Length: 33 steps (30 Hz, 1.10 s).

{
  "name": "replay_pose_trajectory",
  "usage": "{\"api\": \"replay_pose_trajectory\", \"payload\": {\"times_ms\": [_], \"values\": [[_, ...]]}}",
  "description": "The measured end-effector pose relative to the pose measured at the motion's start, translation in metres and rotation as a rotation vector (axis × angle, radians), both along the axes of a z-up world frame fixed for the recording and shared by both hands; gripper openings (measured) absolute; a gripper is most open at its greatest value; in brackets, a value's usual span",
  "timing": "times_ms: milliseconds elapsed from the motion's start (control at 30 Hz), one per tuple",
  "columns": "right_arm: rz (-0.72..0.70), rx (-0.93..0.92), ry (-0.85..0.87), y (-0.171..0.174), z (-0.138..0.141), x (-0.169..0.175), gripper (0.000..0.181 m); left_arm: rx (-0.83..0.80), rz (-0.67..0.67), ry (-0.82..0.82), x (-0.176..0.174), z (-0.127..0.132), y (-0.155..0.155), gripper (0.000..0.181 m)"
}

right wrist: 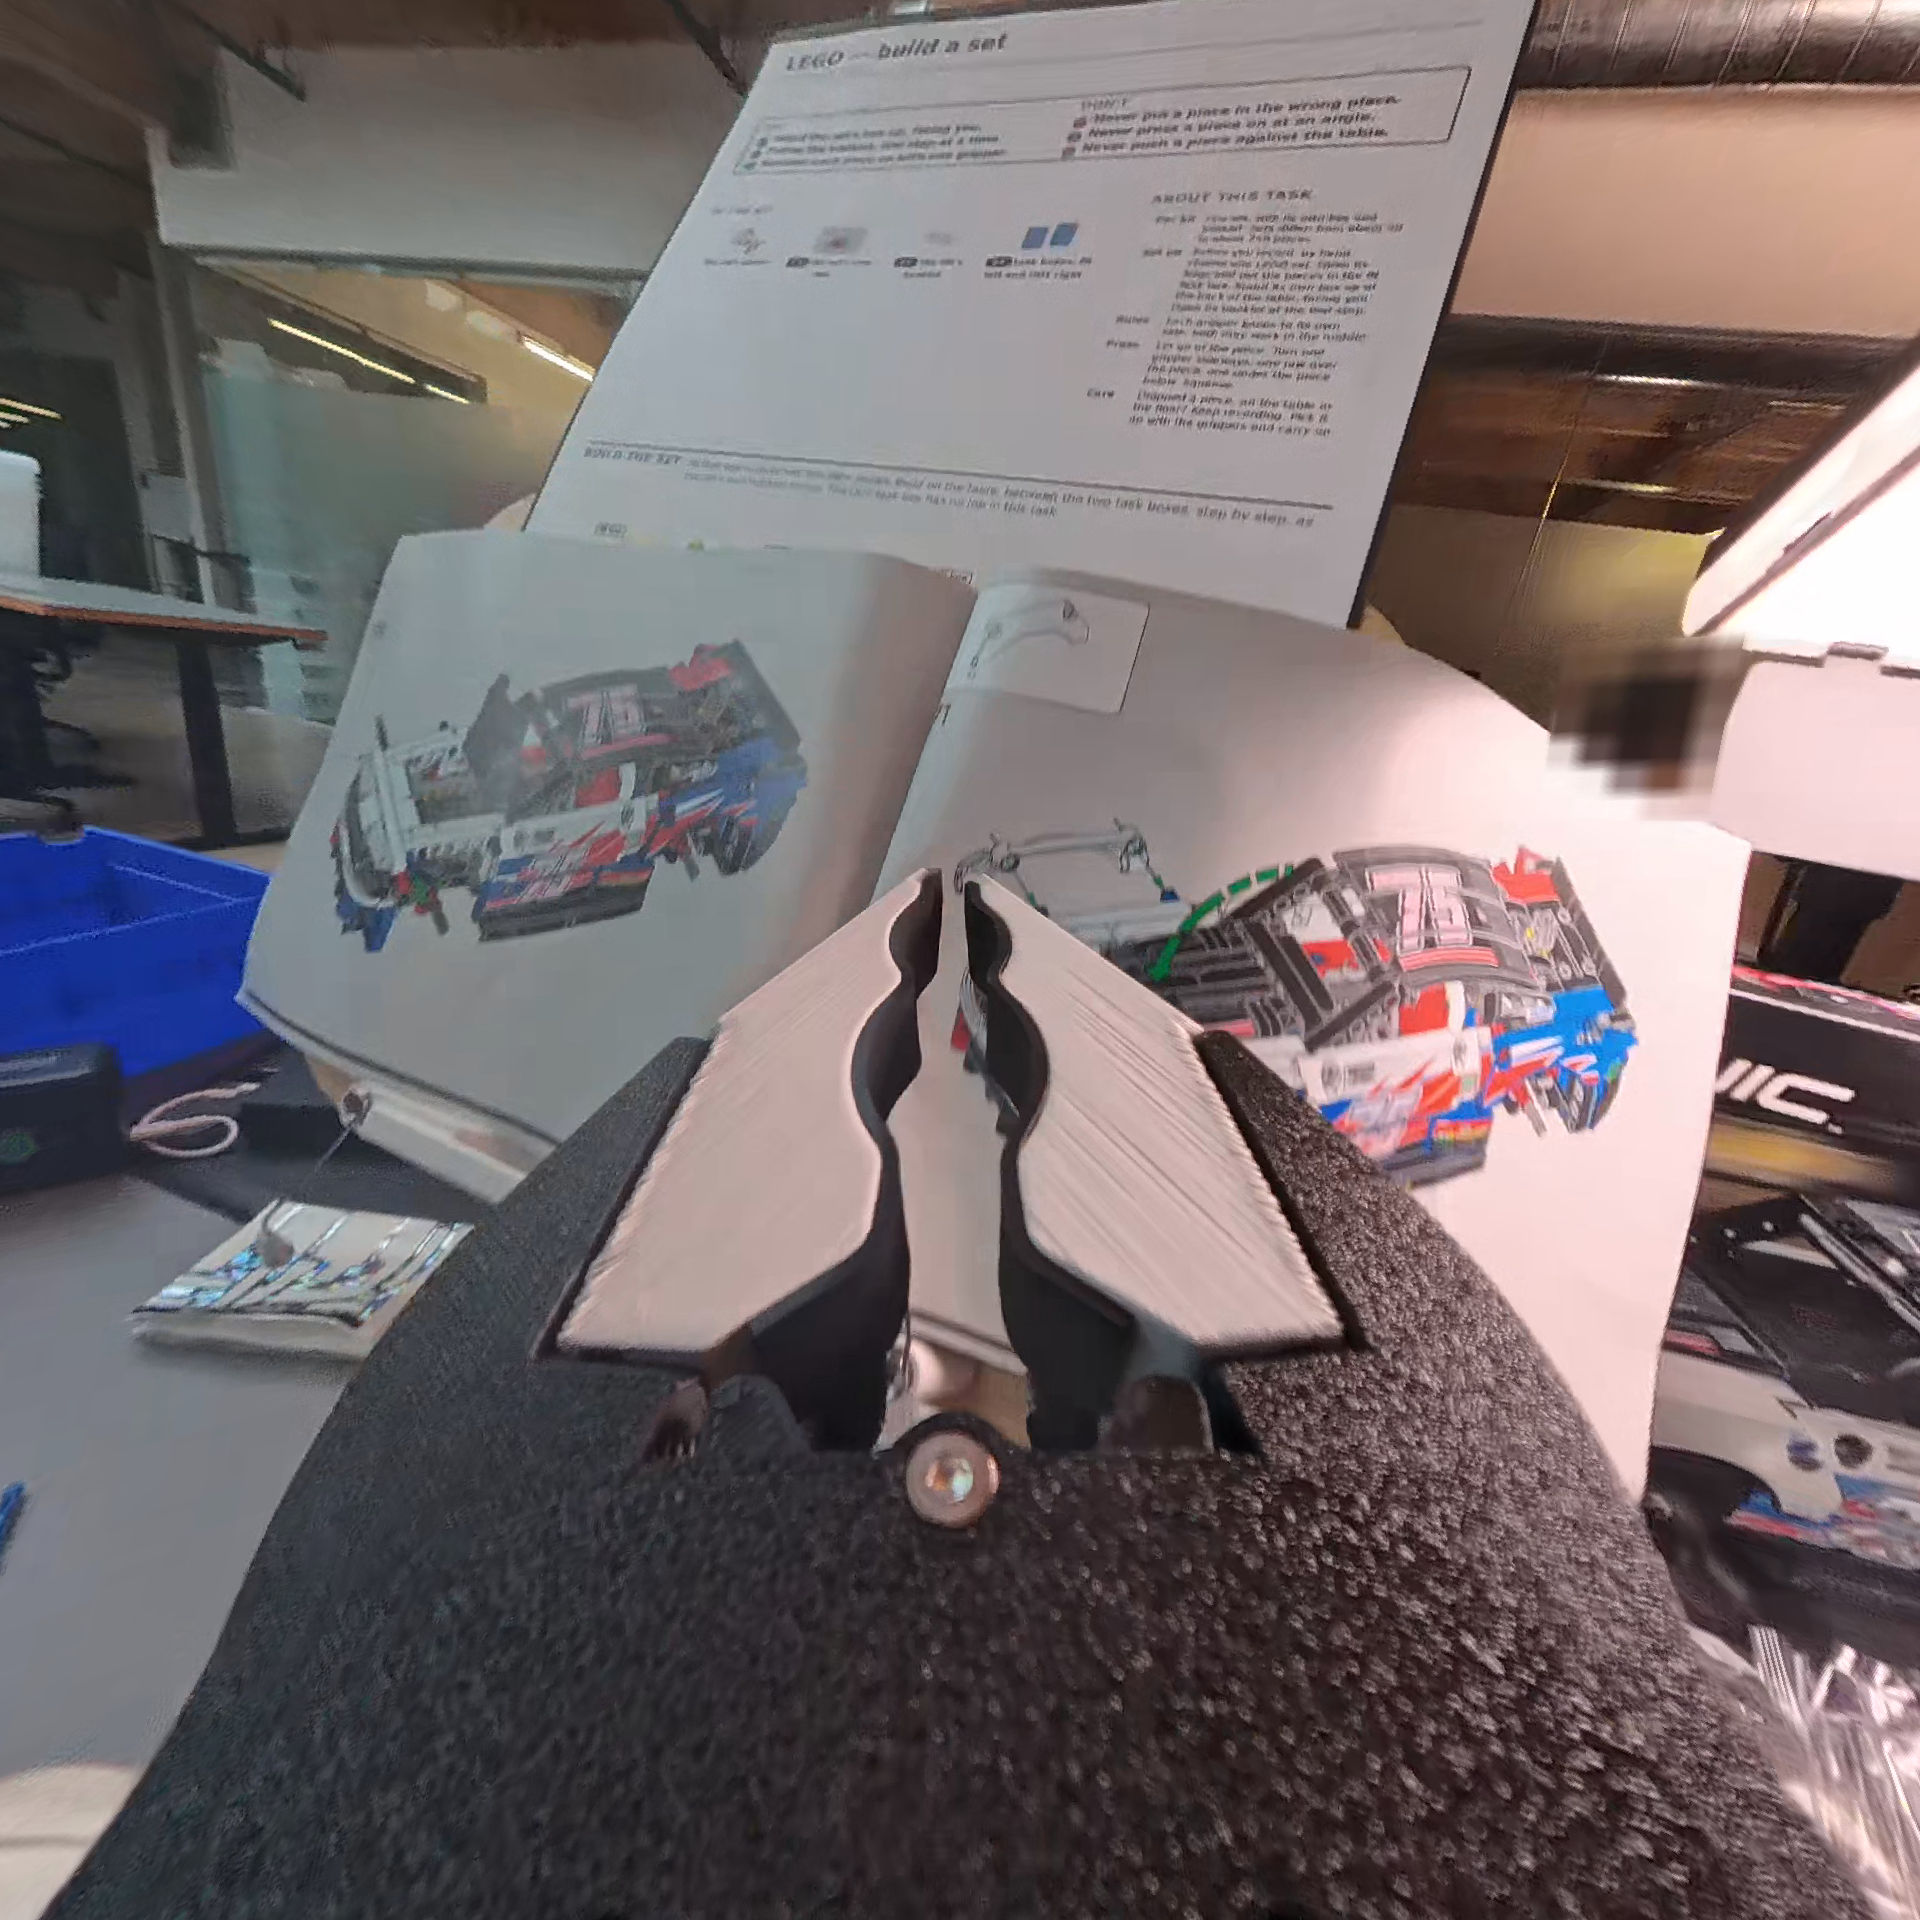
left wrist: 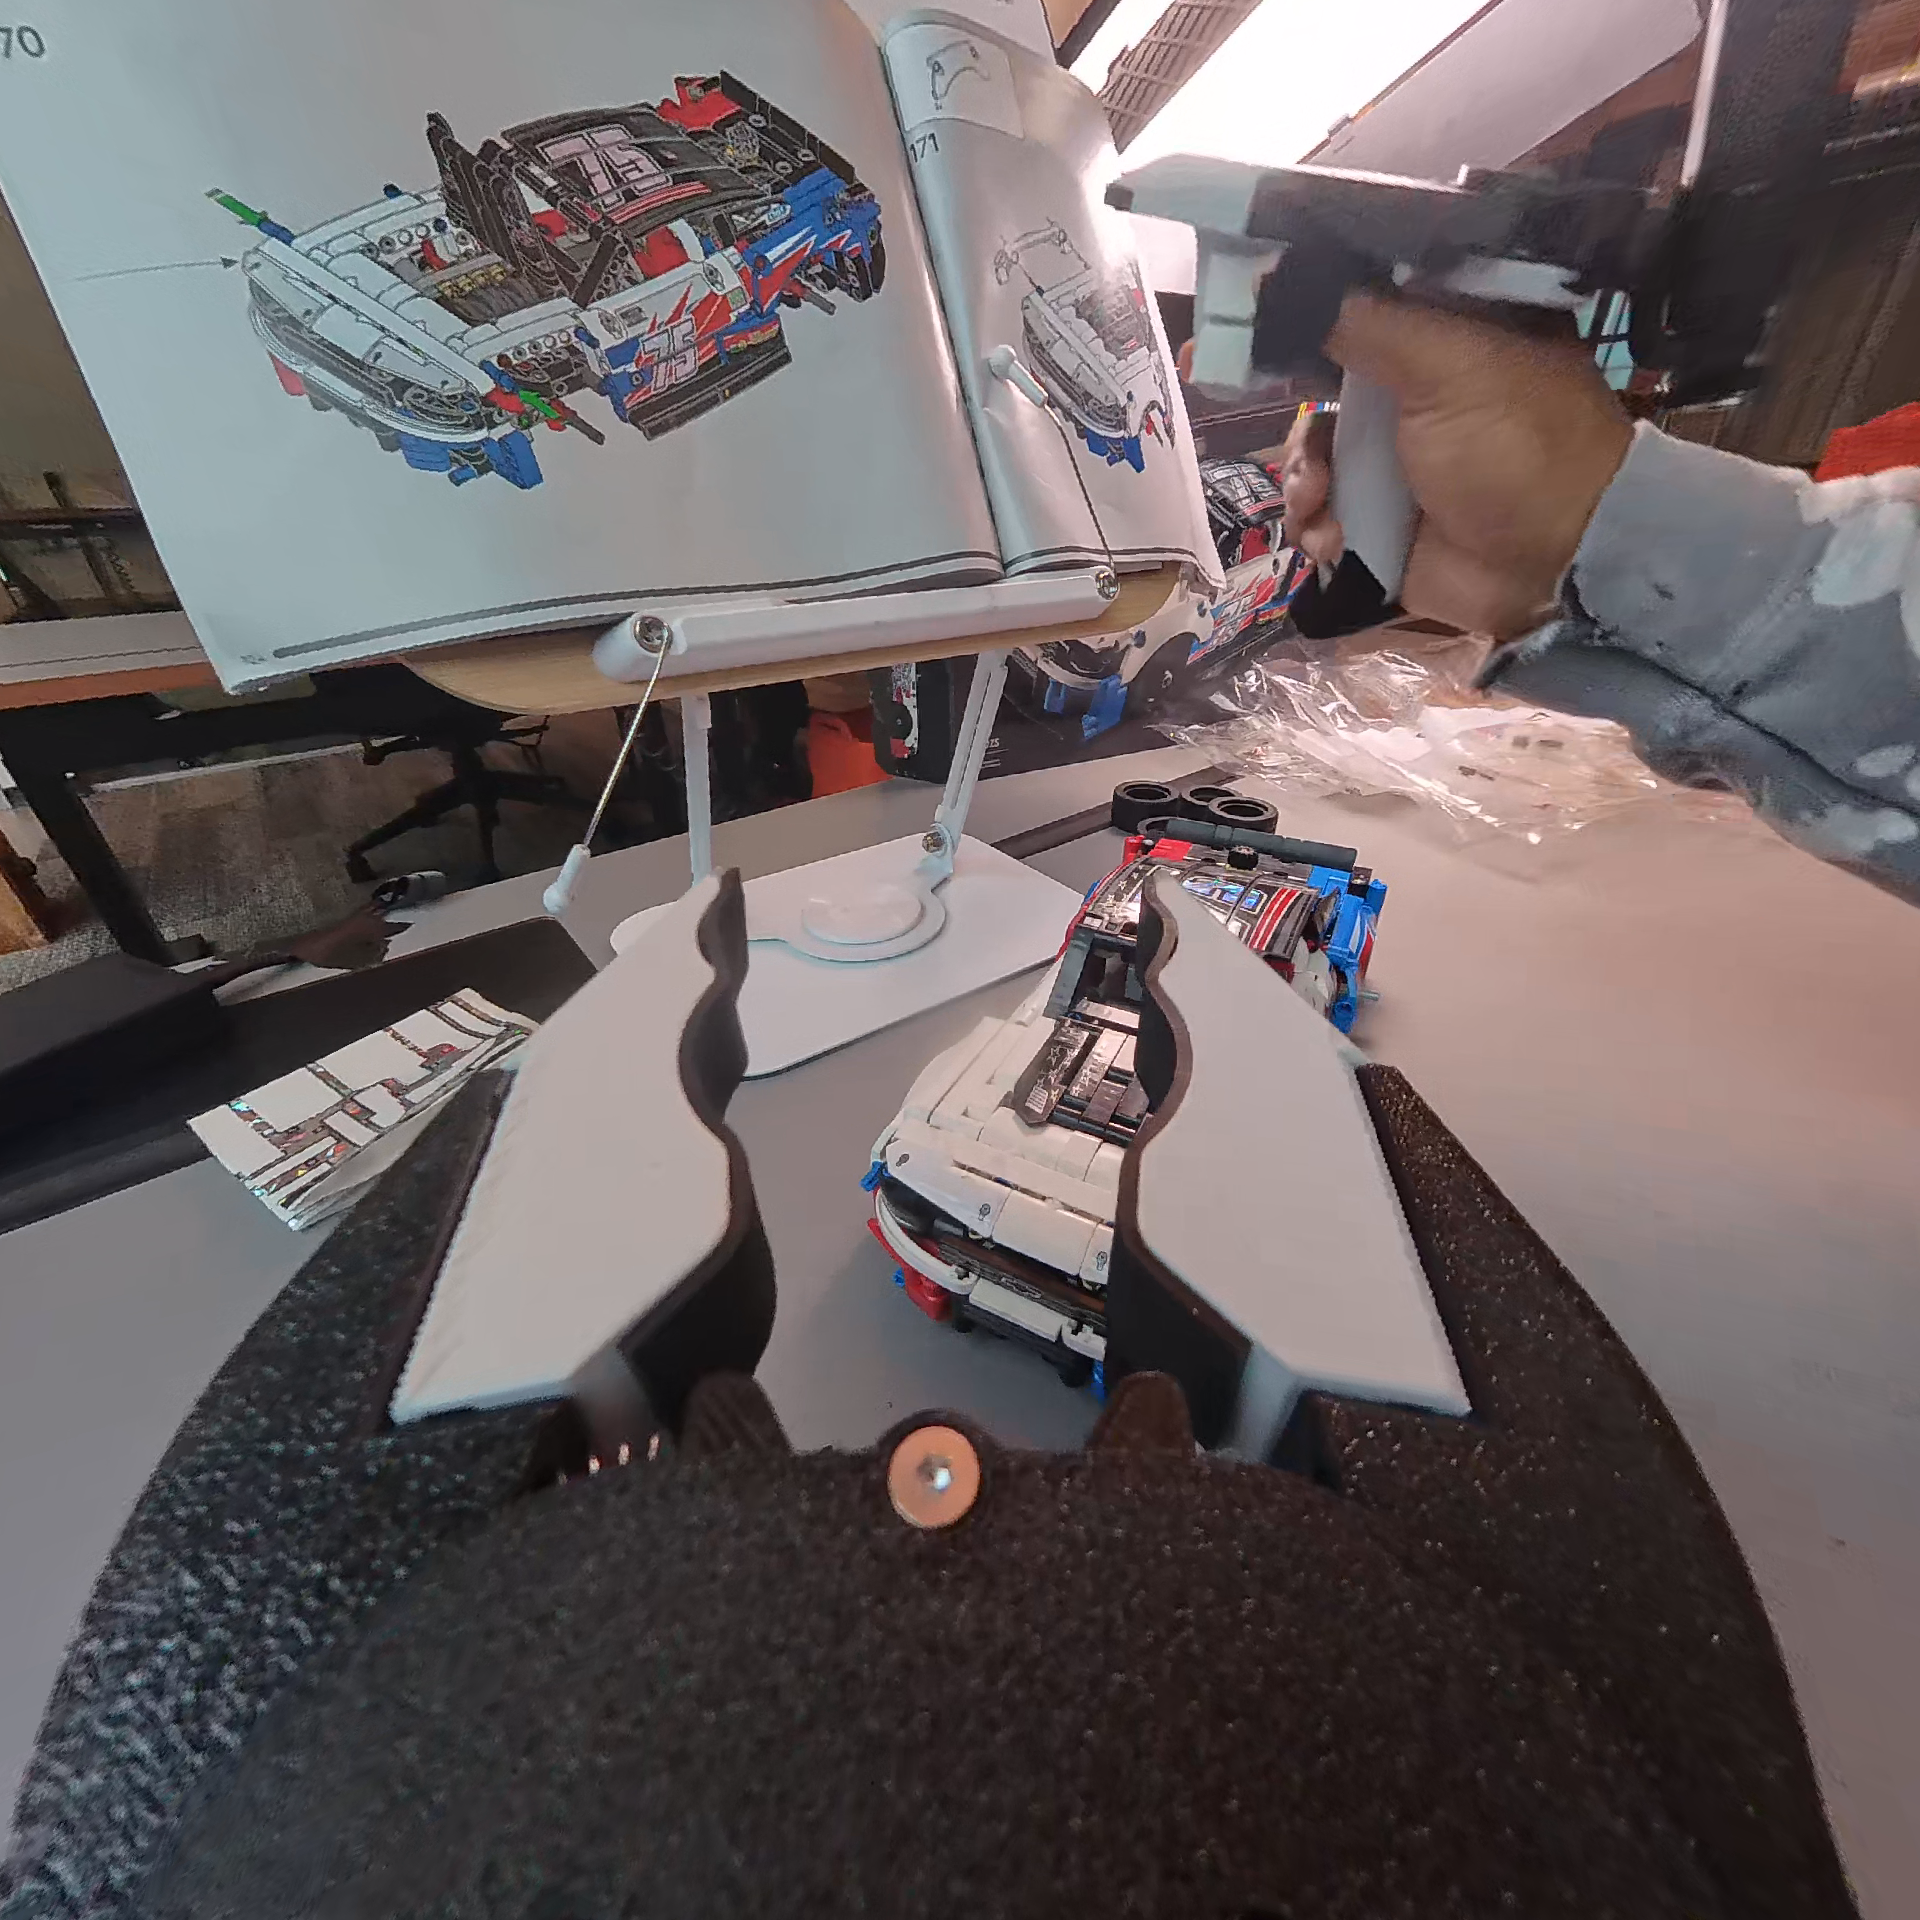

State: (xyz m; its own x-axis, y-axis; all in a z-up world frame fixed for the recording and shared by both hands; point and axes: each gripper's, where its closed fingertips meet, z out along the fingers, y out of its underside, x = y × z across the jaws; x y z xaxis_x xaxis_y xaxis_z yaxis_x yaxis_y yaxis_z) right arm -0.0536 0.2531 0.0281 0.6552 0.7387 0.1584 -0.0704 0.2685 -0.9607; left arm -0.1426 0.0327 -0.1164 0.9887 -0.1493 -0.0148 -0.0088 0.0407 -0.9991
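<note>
My left gripper (left wrist: 940,894) is open and empty, low over the grey table (left wrist: 1558,1143). A white, blue and red brick-built race car (left wrist: 1039,1122) sits on the table just ahead, partly behind my right-hand finger. An open instruction booklet (left wrist: 520,416) rests on a white stand (left wrist: 883,987). My right gripper (right wrist: 951,894) is raised in front of the booklet's bowed right page (right wrist: 1351,779), jaws closed to a thin gap. I cannot tell if it pinches the page. It also shows in the left wrist view (left wrist: 1195,208), held by a hand (left wrist: 1475,468).
Black tyres (left wrist: 1195,805) lie behind the car. Clear plastic bags (left wrist: 1403,727) lie at the right. A sticker sheet (left wrist: 364,1101) lies left of the stand. A printed sheet (right wrist: 1039,260) stands behind the booklet. A blue bin (right wrist: 114,935) is far left, the set's box (right wrist: 1818,1091) right. The grippers' ends are close to 30 cm from one another.
</note>
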Motion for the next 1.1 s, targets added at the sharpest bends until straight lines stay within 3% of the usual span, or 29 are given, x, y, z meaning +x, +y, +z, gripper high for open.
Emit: {"api": "replay_pose_trajectory", "payload": {"times_ms": [133,267,700,967,1100], "values": [[-0.016,-0.010,-0.004,0.025,0.027,-0.020,0.003,-0.033,-0.007,-0.039,-0.003,-0.002,-0.001,0.068],[-0.026,-0.026,-0.045,0.042,0.031,-0.032,0.002,-0.042,0.002,-0.058,-0.009,-0.004,0.000,0.067],[-0.034,-0.045,-0.110,0.046,-0.010,-0.018,0.003,-0.053,-0.001,-0.057,-0.009,-0.008,0.002,0.066],[-0.023,-0.040,-0.129,0.047,-0.013,-0.011,0.003,-0.077,-0.005,-0.049,-0.007,-0.015,0.004,0.065],[-0.044,-0.061,-0.107,0.044,-0.030,0.002,0.002,-0.079,-0.004,-0.053,-0.008,-0.015,0.004,0.064]]}}
